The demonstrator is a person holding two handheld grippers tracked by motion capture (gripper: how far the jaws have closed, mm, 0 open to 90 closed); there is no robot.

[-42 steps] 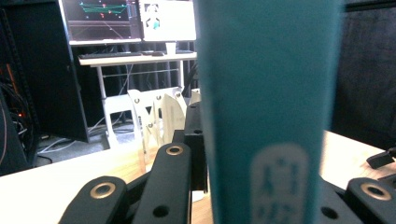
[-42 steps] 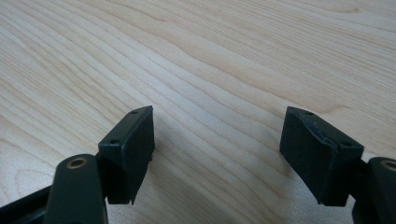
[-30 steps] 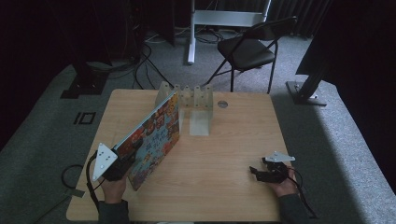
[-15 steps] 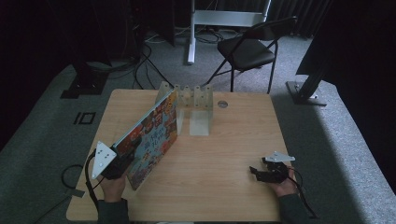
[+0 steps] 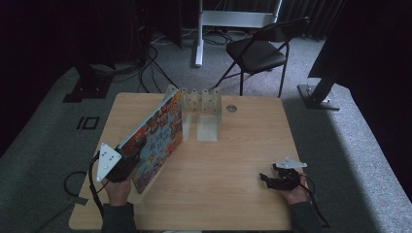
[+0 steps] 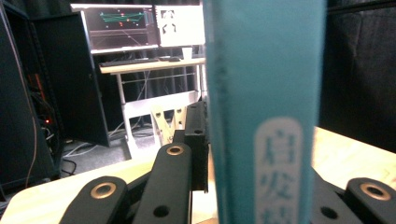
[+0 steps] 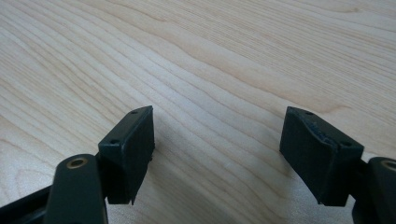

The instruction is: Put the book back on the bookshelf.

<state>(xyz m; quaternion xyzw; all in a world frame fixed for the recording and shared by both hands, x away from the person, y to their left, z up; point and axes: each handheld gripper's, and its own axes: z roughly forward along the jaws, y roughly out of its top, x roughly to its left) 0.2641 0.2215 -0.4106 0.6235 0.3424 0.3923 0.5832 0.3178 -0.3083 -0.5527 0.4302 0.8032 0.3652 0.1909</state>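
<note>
While left gripper [image 5: 127, 165] clamps tilted book [image 5: 155, 138] (teal spine), right gripper [image 7: 217, 154] gaping

You're looking at a book [image 5: 156, 138] showing off a busy multicolour cartoon cover, its teal spine [image 6: 264, 107] carrying white lettering. Behind the book, the rack [image 5: 201, 104] is looking pale cream, sitting on a light woodgrain table [image 5: 233, 165]. Both grippers' jaws are showing plain black.

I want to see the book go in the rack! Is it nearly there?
Done: the left gripper has clamped the book by its spine and stood it on edge on the table. In hand: the book's far end reaches the wooden rack but isn't clearly in a slot. Left: sliding it in and letting go. The right gripper waits open, holding nothing.
</note>
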